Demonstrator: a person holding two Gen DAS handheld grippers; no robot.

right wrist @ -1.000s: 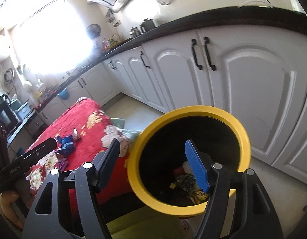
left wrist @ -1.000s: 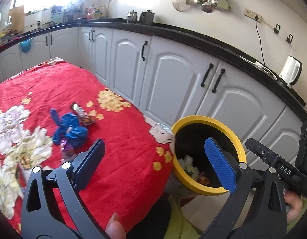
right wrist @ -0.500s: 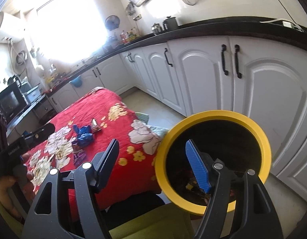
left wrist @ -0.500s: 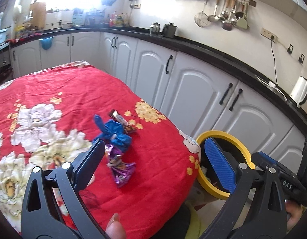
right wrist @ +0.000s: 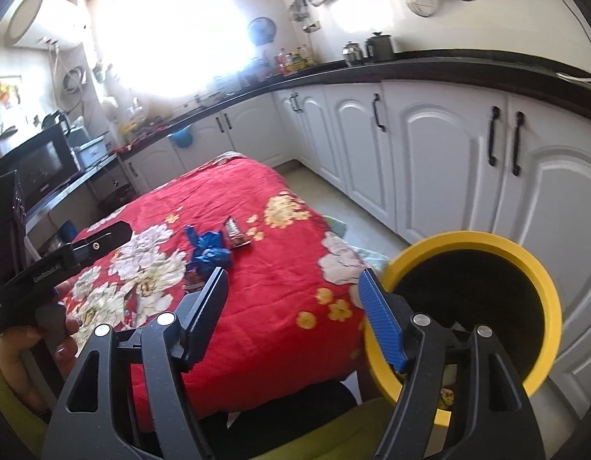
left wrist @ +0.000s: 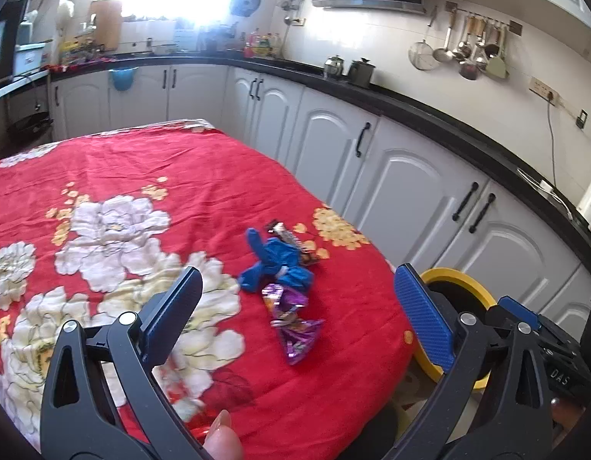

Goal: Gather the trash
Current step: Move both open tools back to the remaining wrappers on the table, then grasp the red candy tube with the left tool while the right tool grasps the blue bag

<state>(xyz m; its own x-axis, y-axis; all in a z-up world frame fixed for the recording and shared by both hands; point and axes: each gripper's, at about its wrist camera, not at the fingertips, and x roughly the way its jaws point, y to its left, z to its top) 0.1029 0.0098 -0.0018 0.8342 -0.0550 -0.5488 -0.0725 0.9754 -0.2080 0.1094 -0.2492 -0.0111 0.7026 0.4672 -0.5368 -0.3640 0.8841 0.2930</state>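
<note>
A crumpled blue wrapper (left wrist: 275, 265), a purple wrapper (left wrist: 293, 327) and a dark snack-bar wrapper (left wrist: 293, 241) lie together on the red floral tablecloth (left wrist: 188, 191). My left gripper (left wrist: 299, 314) is open and empty, above the table's near edge, just short of the purple wrapper. A yellow-rimmed black bin (right wrist: 468, 306) stands on the floor right of the table, with some trash inside. My right gripper (right wrist: 295, 314) is open and empty, beside the bin's left rim. The wrappers also show in the right wrist view: the blue wrapper (right wrist: 211, 251) and the snack-bar wrapper (right wrist: 236, 232).
White kitchen cabinets (left wrist: 410, 176) with a black counter run behind the table and bin. A kettle (left wrist: 590, 199) and pots stand on the counter. A microwave (right wrist: 38, 161) sits at the left. The bin (left wrist: 454, 287) is partly hidden by my left gripper's right finger.
Both grippers have swung left, away from the bin and toward the table. The wrappers have come closer to the middle of the left wrist view. Both grippers stay open.
</note>
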